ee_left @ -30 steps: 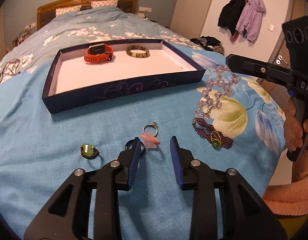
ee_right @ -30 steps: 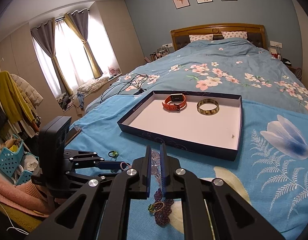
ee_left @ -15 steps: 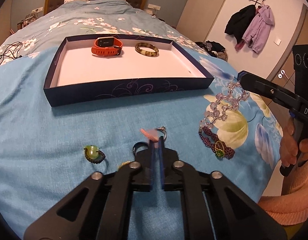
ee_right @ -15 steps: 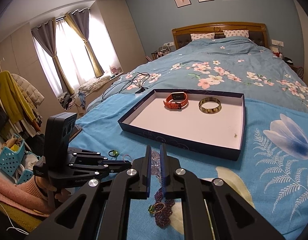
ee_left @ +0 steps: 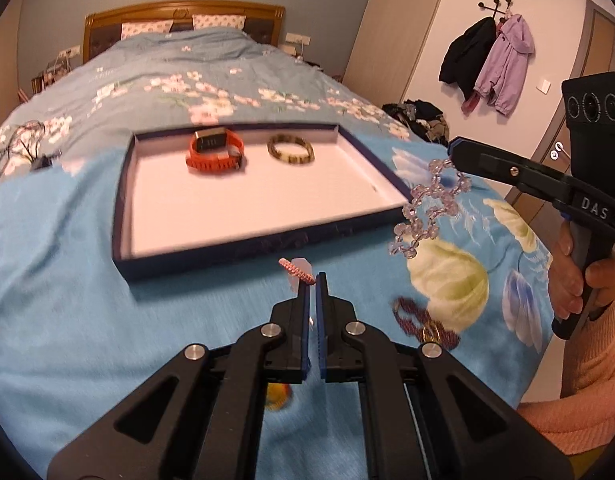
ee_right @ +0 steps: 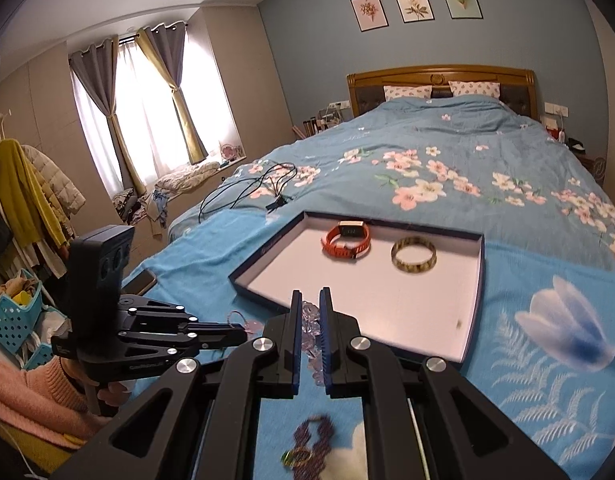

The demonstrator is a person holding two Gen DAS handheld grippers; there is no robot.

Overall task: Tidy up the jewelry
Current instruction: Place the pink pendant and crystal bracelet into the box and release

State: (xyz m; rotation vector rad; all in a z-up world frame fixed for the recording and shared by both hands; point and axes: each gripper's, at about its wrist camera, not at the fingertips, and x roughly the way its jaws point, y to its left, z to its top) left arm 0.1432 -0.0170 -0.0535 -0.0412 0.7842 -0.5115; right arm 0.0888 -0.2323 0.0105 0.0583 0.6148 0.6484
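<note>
On a bed (ee_left: pixel 67 280) spread with a blue floral quilt, two pieces of jewelry hang clear of the fabric, each pinched in a hand-held gripper. The left hand-held gripper (ee_left: pixel 312 280), its blue-lined jaws drawn nearly together, grips a small pink braided ring (ee_left: pixel 293 269) with a pale tag at its fingertips, just short of the near wall of a shallow dark-blue box (ee_left: pixel 227 248) with a white floor. The right hand-held gripper (ee_right: pixel 309 300), jaws equally narrow, clamps a strand of clear crystal beads (ee_left: pixel 427 208); in the left wrist view the strand dangles in loops from its tip beside the box's right-hand corner. Inside the box, toward the far wall, lie an orange watch (ee_left: pixel 215 151) and, just beside it but apart, a mottled olive bangle (ee_left: pixel 290 149). On the quilt near the person, a purple beaded bracelet (ee_right: pixel 313 436) with a green-and-gold ornament lies blurred beneath the right tool. A yellowish object shows under the left tool's frame, too blurred to identify. A hand (ee_left: pixel 575 276) in a pink knit sleeve grips the right tool's handle. Farther up the bed, a tangle of black cable (ee_right: pixel 259 184) rests on the quilt below the wooden headboard (ee_right: pixel 439 76). Three framed botanical prints (ee_right: pixel 415 4) hang on the blue wall, and curtains (ee_right: pixel 155 92) frame a bright window at left.
</note>
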